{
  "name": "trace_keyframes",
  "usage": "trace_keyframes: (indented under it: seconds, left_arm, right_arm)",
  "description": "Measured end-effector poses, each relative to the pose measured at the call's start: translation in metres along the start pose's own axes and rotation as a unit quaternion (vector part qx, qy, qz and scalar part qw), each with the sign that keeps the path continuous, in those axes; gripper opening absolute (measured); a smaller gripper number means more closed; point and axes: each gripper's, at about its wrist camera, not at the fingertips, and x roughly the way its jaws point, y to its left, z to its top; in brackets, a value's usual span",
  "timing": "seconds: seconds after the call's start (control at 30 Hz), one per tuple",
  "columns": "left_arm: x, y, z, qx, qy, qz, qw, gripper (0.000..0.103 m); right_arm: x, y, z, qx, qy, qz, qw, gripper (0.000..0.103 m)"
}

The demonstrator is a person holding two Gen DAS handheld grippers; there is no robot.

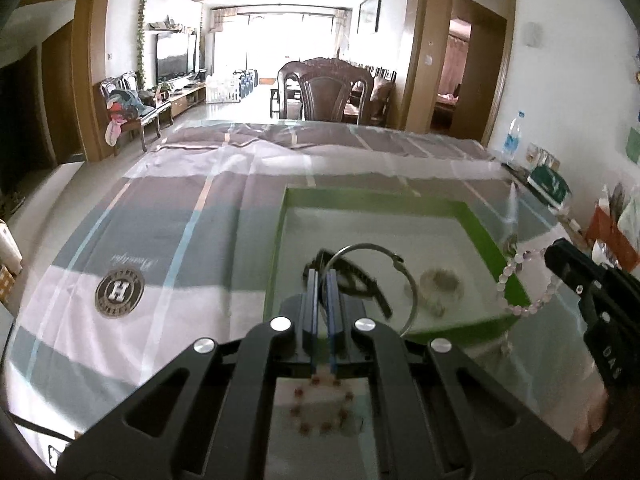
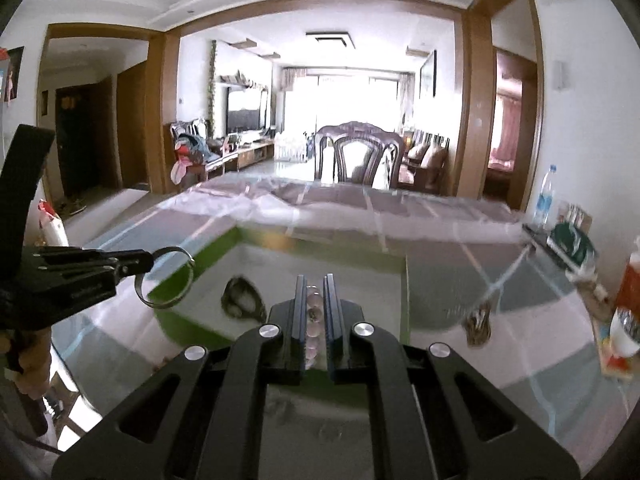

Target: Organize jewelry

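Bangle [image 1: 370, 276] pinched in left tool [image 1: 322, 280], seemingly above tray [image 1: 384, 200].

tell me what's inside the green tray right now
Inside the green tray lies one tangled brownish jewelry piece; its type is unclear. The left gripper and its silver bangle cover part of the tray floor.

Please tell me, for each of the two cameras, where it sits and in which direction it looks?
Left wrist: on the left hand-held gripper, facing the green tray; it grips a silver bangle.
Right wrist: on the right hand-held gripper, same direction; it grips a bead bracelet.
Shared: tray, dining chair, and each other's gripper.
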Motion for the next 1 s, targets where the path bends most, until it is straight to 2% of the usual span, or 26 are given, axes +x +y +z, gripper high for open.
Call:
trace_keyframes:
  seconds: [0.2,0.4,0.43,0.47,0.5,0.53,0.7,0.83,1.0]
  left_arm:
    - [0.052,0.0,0.012,-0.002,0.038,0.022,0.999,0.004]
    - [0.076,0.002,0.008,-0.006,0.055,0.022,0.9983,0.007]
    - [0.076,0.002,0.007,-0.007,0.051,0.024,0.9984,0.008]
    - [0.075,0.003,0.007,-0.006,0.049,0.028,0.9984,0.015]
    - [0.072,0.004,0.006,-0.006,0.046,0.029,0.9985,0.021]
    - [0.069,0.005,0.006,-0.007,0.043,0.029,0.9986,0.027]
    - [0.046,0.014,-0.007,-0.006,0.041,0.046,0.9981,0.033]
    - [0.019,0.024,-0.032,-0.01,0.025,0.061,0.9978,0.053]
    - [0.01,0.035,-0.063,-0.008,0.045,0.075,0.9961,0.053]
  right_arm:
    - [0.052,-0.003,-0.001,0.004,0.044,0.0,0.999,0.008]
    - [0.073,-0.007,-0.009,0.015,0.067,-0.006,0.998,0.008]
    - [0.073,-0.009,-0.009,0.018,0.068,-0.012,0.997,0.01]
    - [0.072,-0.009,-0.01,0.019,0.067,-0.015,0.997,0.021]
    - [0.069,-0.01,-0.011,0.02,0.063,-0.019,0.998,0.037]
    - [0.066,-0.011,-0.011,0.021,0.059,-0.022,0.998,0.043]
    - [0.041,-0.016,-0.023,0.027,0.06,-0.028,0.997,0.045]
    - [0.019,-0.021,-0.045,0.035,0.077,-0.011,0.996,0.045]
    - [0.021,-0.023,-0.074,0.057,0.129,0.024,0.99,0.045]
